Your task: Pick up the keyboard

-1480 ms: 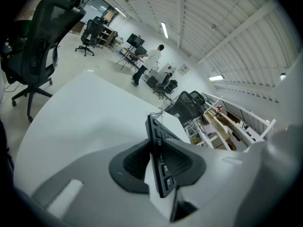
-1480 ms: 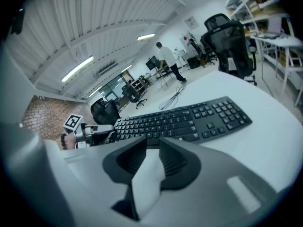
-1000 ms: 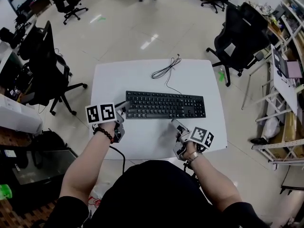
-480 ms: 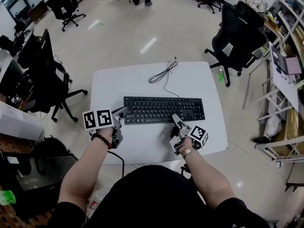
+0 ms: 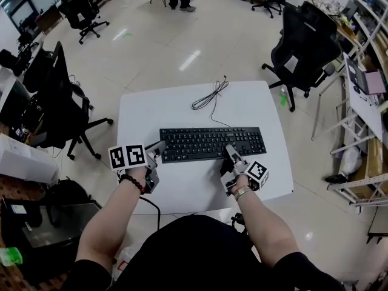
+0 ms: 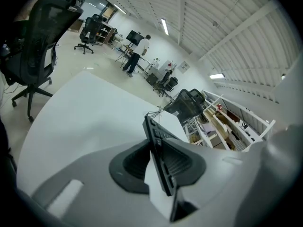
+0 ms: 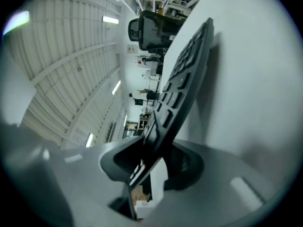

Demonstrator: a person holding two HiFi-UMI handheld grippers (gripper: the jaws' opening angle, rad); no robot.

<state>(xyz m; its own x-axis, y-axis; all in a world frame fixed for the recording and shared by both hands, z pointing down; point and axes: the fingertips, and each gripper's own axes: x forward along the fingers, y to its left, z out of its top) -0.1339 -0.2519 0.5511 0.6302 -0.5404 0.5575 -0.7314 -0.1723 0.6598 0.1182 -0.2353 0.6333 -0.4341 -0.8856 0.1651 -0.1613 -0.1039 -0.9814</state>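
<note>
Grasp step. Black plastic keyboard point(image 5: 212, 143) lay mid white rectangular table point(image 5: 182, 102). L gripper point(image 5: 159, 147) pinched its 9 o'clock end. R gripper point(image 5: 230, 152) jaws were closing on 5 o'clock front edge, kbd between them. Next: confirm R grip, lift both ends level.

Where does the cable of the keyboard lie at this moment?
In the head view, the black cable lies loosely bundled on the white table, behind the keyboard, and reaches to about the middle of the table's far edge.
</note>
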